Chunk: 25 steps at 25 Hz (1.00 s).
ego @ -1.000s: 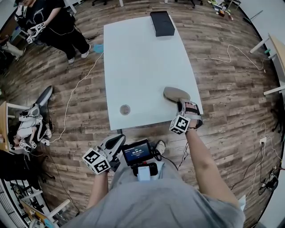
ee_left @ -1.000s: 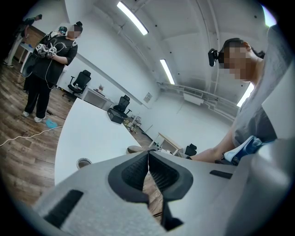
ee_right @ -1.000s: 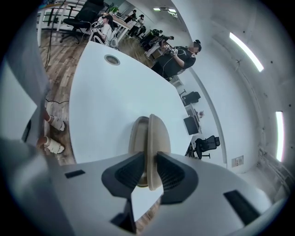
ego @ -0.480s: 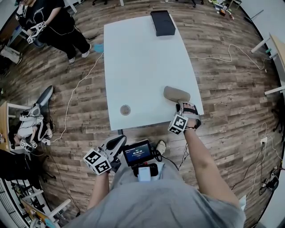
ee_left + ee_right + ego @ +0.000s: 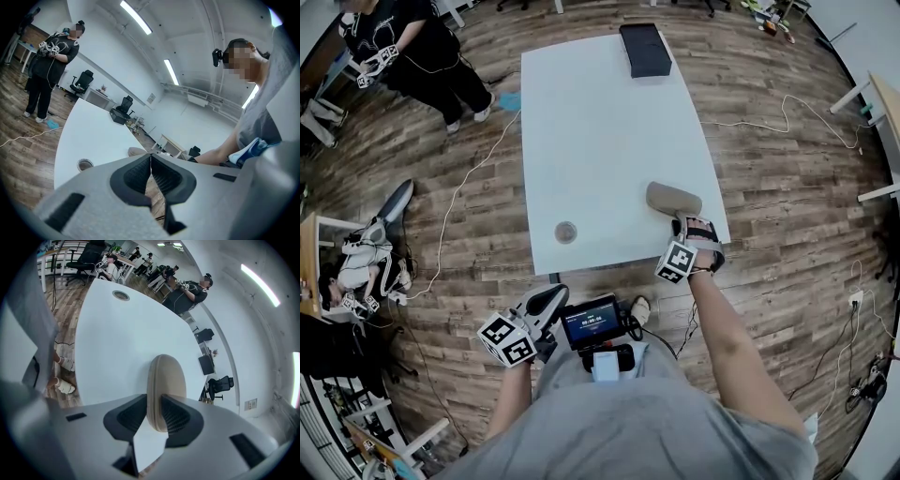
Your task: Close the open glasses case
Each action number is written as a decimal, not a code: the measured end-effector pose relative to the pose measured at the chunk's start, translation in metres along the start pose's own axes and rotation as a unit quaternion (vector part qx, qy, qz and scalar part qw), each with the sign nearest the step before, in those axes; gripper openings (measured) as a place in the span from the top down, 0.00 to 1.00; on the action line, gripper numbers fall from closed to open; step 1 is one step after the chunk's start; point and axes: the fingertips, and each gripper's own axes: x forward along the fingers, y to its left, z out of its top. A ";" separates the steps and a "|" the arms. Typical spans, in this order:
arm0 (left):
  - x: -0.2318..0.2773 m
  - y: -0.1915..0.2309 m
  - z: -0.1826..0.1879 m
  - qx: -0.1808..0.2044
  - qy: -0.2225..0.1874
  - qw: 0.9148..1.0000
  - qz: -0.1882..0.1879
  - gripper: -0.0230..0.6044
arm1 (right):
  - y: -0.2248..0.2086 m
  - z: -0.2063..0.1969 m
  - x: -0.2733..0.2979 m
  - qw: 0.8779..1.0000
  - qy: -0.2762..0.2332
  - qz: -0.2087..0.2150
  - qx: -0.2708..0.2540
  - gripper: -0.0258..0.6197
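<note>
A beige glasses case point(image 5: 673, 199) lies near the right front edge of the white table point(image 5: 600, 141), its lid down on its base. My right gripper point(image 5: 694, 223) is at the case's near end. In the right gripper view the case point(image 5: 165, 380) stands on edge between the two jaws, and my right gripper point(image 5: 154, 413) is shut on that end. My left gripper point(image 5: 546, 298) hangs off the table in front of the person's lap. Its jaws are shut with nothing in them point(image 5: 151, 176). The case point(image 5: 137, 151) shows small beyond them.
A black box point(image 5: 644, 49) sits at the table's far end. A small round object point(image 5: 565, 231) lies near the front left edge. A screen device point(image 5: 589, 322) hangs at the person's waist. Another person point(image 5: 412, 47) stands at the far left, and cables cross the wooden floor.
Almost nothing has moved. My right gripper stays at the case's near end, and my left gripper holds its place off the table.
</note>
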 end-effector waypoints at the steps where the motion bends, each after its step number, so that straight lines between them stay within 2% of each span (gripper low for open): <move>1: -0.001 0.000 0.000 0.000 0.000 1.000 0.001 0.93 | 0.000 0.000 0.000 1.000 0.000 0.000 0.000 0.84; 11: -0.003 0.001 0.003 -0.005 -0.003 1.000 0.004 0.93 | -0.003 0.001 -0.001 1.000 -0.004 -0.001 0.011 0.84; 17: -0.005 0.001 0.004 -0.003 -0.003 1.000 0.000 0.93 | -0.007 0.005 -0.007 0.999 -0.020 -0.010 0.040 0.84; 21: -0.002 0.003 0.005 0.006 -0.002 1.000 -0.007 0.93 | -0.012 0.006 -0.018 0.995 -0.038 -0.017 0.085 0.84; 25: 0.005 0.000 0.010 0.010 -0.003 1.000 -0.021 0.93 | -0.016 0.009 -0.042 0.982 -0.068 -0.015 0.177 0.84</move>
